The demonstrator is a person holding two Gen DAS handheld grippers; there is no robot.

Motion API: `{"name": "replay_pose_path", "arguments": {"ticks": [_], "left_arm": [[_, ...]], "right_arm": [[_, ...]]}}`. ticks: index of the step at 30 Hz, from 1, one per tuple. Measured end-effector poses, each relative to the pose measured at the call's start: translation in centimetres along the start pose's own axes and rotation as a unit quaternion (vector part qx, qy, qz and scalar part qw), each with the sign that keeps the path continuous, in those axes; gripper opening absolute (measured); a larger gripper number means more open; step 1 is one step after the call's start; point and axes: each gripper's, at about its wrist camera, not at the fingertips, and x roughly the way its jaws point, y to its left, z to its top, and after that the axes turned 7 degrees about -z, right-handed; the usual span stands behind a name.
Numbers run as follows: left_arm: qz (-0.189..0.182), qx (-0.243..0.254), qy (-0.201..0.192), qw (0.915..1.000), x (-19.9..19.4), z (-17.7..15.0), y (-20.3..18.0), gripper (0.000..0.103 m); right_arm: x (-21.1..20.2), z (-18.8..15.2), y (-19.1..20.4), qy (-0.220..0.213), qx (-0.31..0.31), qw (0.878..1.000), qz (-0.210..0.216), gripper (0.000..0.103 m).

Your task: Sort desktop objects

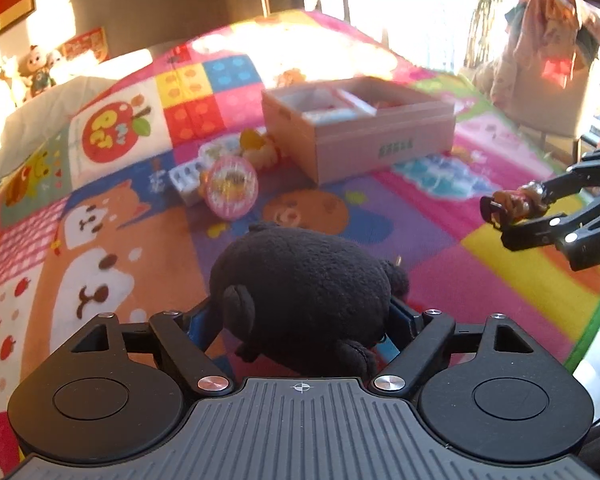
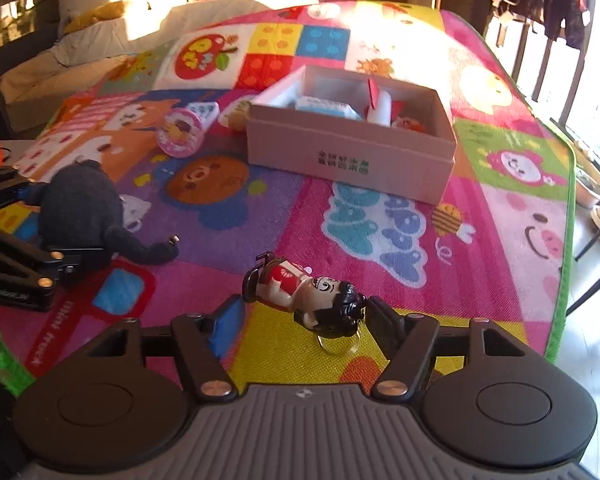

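Plush toy (image 1: 300, 284), black, is sitting between the fingers of the left gripper (image 1: 304, 320), which are pressing its flanks (the right wrist view shows the same clamp from the side), low over the patchwork play mat (image 1: 520, 280). Keychain figurine (image 2: 304, 296) is lying inside the right gripper (image 2: 300, 320), long axis slanting across the jaws, head touching the right-hand finger; the blue pad (image 2: 228, 324) opposite is standing clear, so that gripper is reading as half-wide, not yet clamping. Cardboard box (image 2: 352, 156) is waiting ahead of both hands, beyond the plush and slightly right; the left hand looks nearer to it
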Motion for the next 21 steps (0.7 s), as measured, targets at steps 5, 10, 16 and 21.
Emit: {"name": "replay_pose_path", "arguments": {"ticks": [5,10,16,21], "left_arm": [[-0.018,-0.027,-0.077,0.9965,-1.6,5.9,0.2,0.087],[-0.052,-0.068,-0.136,0.9869,1.8,13.2,1.8,0.087],[-0.077,-0.100,-0.099,0.9871,7.5,17.8,3.9,0.087],[-0.095,-0.098,-0.103,0.9852,9.7,21.1,4.2,0.087]], "right_arm": [[-2.9,3.0,-1.6,-0.035,-0.001,0.999,0.013,0.067],[-2.4,11.7,-4.9,-0.106,0.020,0.994,-0.033,0.067],[5.7,17.4,-9.0,-0.058,0.093,0.994,-0.011,0.069],[8.0,17.2,-12.1,-0.066,0.130,0.989,-0.023,0.074]]}}
